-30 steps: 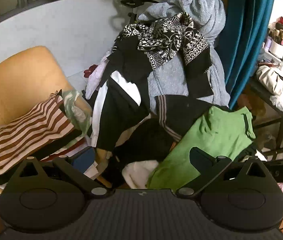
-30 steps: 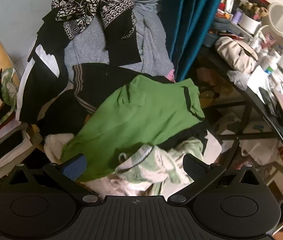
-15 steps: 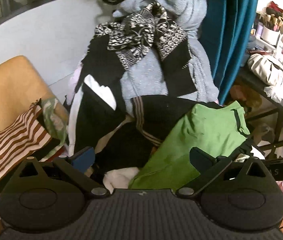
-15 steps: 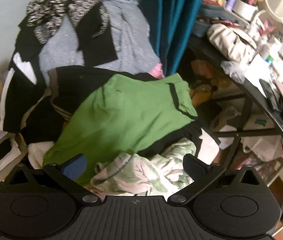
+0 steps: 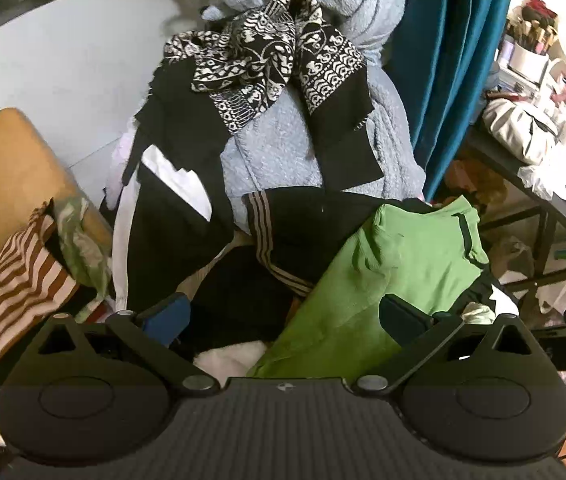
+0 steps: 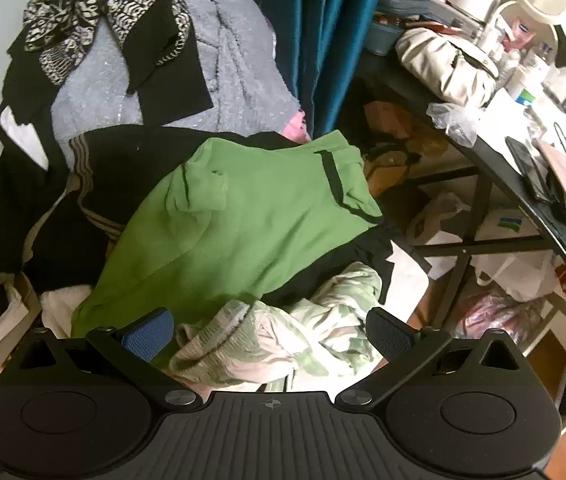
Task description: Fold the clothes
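Note:
A heap of unfolded clothes fills both views. A green shirt (image 5: 395, 276) (image 6: 243, 224) lies on top at the front. Behind it lie a black garment with tan stripes (image 5: 283, 232), a black-and-white garment (image 5: 163, 216), a grey fleece (image 5: 283, 152) and a black-and-white patterned scarf (image 5: 267, 56). A pale green-and-white garment (image 6: 291, 340) is bunched in front of the green shirt. My left gripper (image 5: 283, 316) is open and empty above the shirt's left lower edge. My right gripper (image 6: 269, 330) is open and empty over the pale bunched garment.
A tan chair (image 5: 7, 176) at the left holds a brown-striped folded cloth (image 5: 7, 300). A teal curtain (image 5: 451, 60) hangs behind the pile. A black desk (image 6: 503, 168) cluttered with a beige bag (image 6: 447, 64), bottles and papers stands at the right, with bags beneath it.
Both grippers have moved forward and to the right, toward the green shirt. The chair has slid toward the left edge of the left view. Both stay open.

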Motion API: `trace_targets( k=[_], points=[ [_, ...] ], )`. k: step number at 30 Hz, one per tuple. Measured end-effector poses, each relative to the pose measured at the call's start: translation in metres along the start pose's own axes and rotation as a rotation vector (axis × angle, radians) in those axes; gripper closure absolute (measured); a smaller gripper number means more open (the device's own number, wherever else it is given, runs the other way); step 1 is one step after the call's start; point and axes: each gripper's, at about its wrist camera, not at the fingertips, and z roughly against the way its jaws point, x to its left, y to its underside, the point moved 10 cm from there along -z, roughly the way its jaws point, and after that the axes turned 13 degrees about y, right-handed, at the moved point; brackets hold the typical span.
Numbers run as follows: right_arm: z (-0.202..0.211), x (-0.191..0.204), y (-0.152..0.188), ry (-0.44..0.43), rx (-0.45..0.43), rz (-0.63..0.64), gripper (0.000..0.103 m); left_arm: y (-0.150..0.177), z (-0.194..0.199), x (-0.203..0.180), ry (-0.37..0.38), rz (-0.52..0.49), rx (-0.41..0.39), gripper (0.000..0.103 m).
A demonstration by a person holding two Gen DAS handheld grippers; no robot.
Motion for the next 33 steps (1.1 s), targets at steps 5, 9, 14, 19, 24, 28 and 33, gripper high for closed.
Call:
trace_targets(
  k=[5,9,14,19,24,28,33],
  points=[
    [0.000,0.021,-0.010,0.017,0.037,-0.075,0.001,-0.026,-0.010,0.026,0.044,-0.032,0.013,0.001],
    [0.010,0.028,-0.024,0.045,0.022,-0.153,0.001,-0.046,-0.018,0.039,0.095,-0.095,0.028,0.001],
    [0.012,0.037,-0.026,0.095,0.052,-0.210,0.001,-0.061,-0.037,0.058,0.155,-0.099,0.069,0.001],
    [0.006,0.029,-0.019,0.141,0.109,-0.331,0.001,-0.071,-0.057,0.075,0.209,-0.098,0.113,0.001],
    [0.005,0.032,-0.010,0.180,0.153,-0.421,0.001,-0.079,-0.071,0.080,0.249,-0.145,0.153,0.001],
    [0.012,0.041,-0.005,0.210,0.166,-0.440,0.001,-0.081,-0.079,0.079,0.284,-0.185,0.185,0.001],
    [0.016,0.039,0.003,0.228,0.183,-0.486,0.001,-0.080,-0.086,0.080,0.301,-0.199,0.216,0.001]
  ],
)
